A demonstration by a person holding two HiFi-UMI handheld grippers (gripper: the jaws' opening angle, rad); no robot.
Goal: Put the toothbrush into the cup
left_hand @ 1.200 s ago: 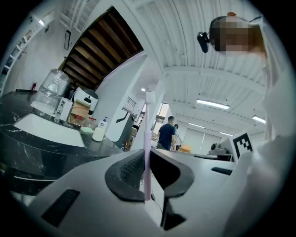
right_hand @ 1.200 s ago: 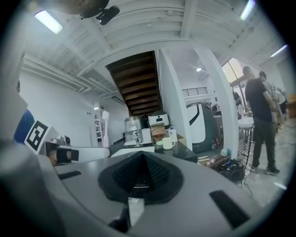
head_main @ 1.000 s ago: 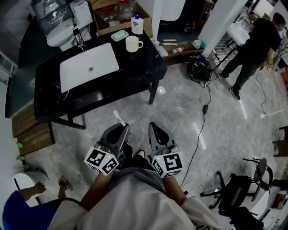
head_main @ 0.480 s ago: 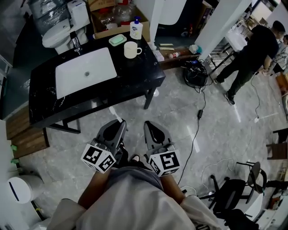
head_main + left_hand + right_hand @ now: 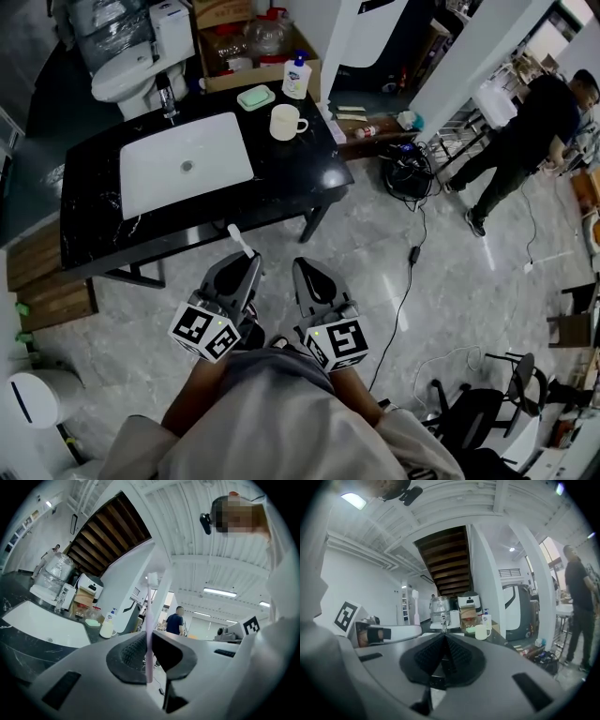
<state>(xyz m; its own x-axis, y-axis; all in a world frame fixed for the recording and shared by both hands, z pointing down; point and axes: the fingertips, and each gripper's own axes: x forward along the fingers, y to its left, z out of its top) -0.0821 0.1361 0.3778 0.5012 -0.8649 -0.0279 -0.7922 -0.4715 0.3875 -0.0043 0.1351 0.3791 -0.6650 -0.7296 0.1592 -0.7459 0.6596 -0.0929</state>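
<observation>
Left gripper [image 5: 246, 266] is clamping the toothbrush [image 5: 240, 242], its long axis pointing ahead toward the counter [image 5: 291, 183]. Cup [image 5: 285, 122] is standing there, well ahead and slightly right. Right gripper [image 5: 306, 272] is pinched together, empty

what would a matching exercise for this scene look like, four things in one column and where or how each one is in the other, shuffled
Things:
1. toothbrush
2. cup
3. pump bottle
4. right gripper

Places or states:
a. shut, nothing between its jaws
b. on the black counter, right of the sink
c. clamped in the left gripper, bristle end sticking out past the jaws
d. beyond the cup, right of the green soap dish

Pairs: 1-c, 2-b, 3-d, 4-a
</observation>
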